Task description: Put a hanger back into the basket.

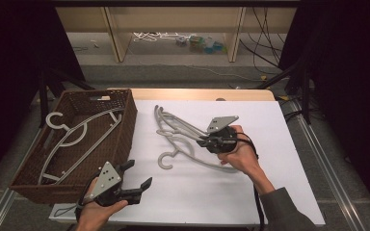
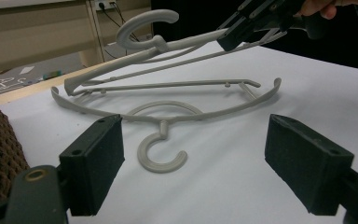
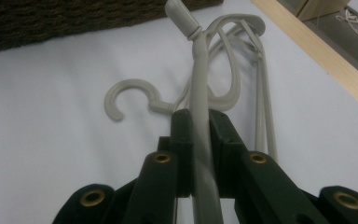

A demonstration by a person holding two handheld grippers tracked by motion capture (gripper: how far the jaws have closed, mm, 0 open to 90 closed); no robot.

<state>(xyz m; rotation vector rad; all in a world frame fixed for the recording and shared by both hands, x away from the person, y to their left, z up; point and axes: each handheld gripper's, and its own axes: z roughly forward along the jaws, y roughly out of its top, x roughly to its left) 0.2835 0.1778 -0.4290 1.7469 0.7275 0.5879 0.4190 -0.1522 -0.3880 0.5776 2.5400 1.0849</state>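
Two grey plastic hangers are on the white tabletop. My right gripper [image 1: 203, 142] [image 3: 199, 135] is shut on one arm of the upper hanger [image 1: 178, 126] [image 2: 168, 46] [image 3: 200, 93], which is tilted up off the surface. The other hanger [image 1: 192, 156] [image 2: 162, 127] lies flat beneath it, its hook [image 3: 129, 84] pointing toward the near side. At the table's near left, my left gripper [image 1: 139, 173] [image 2: 193, 163] is open with nothing between its pads, facing the flat hanger's hook. The right gripper [image 2: 235, 35] also shows in the left gripper view, at top right.
A brown wicker basket [image 1: 125, 130] [image 2: 0, 140] [image 3: 74, 18] sits at the table's left edge with several grey hangers [image 1: 77, 132] inside. The table's wooden far edge [image 1: 197, 94] borders the white surface. Beyond it are wooden shelf legs and loose cables on the floor.
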